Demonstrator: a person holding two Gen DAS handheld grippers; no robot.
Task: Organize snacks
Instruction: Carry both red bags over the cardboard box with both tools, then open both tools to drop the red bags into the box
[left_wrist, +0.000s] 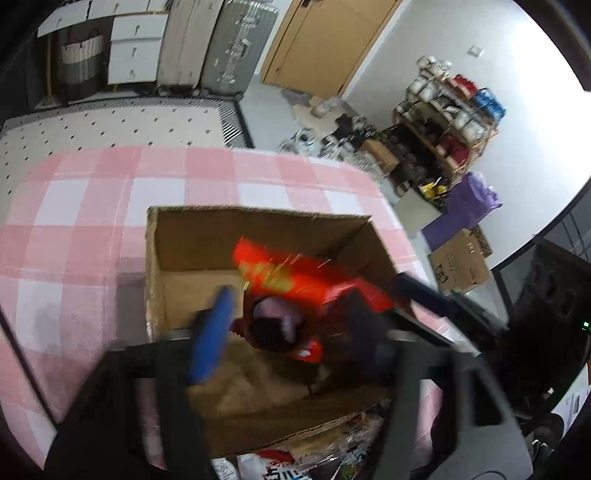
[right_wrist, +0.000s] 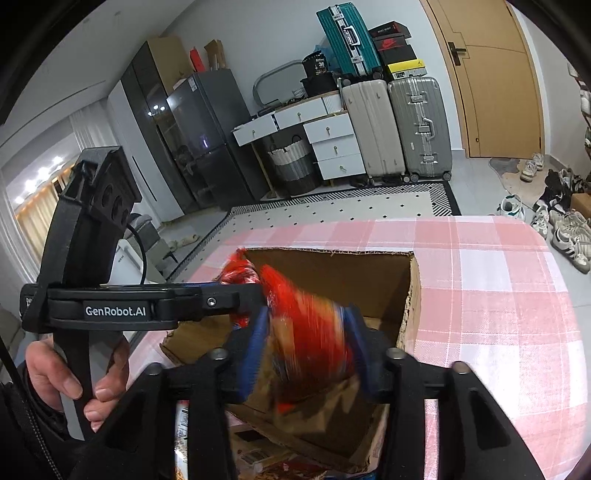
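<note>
Left fingers: the blue pads (left_wrist: 212, 332) of the left gripper (left_wrist: 310, 295) are standing wide apart, pointing down into the box; nothing is pressing against them.
Right fingers: the blue pads (right_wrist: 256, 354) of the right gripper (right_wrist: 304, 350) are sitting partly apart with a red packet between them; motion blur is hiding whether they are touching it.
Red snack packet: the red snack packet (right_wrist: 306, 317) is lying blurred across the box opening, one end between the right gripper's pads, the other end reaching toward the left gripper; in the left wrist view it (left_wrist: 291, 273) is hanging over the box interior.
Second item: a round red-rimmed pack (left_wrist: 277, 328) is sitting lower inside the box, just beneath the red packet.
Box: the open cardboard box (left_wrist: 184, 236) is resting on the table, flaps up, brown floor showing.
Left hand: a person's hand (right_wrist: 66, 373) is wrapping around the left gripper's black handle, beside the box.
Table: the pink-and-white checked tablecloth (right_wrist: 498, 295) is covering the table around the box.
Other snacks: more packets (left_wrist: 280, 465) are lying at the near edge, partly hidden by the gripper body.
</note>
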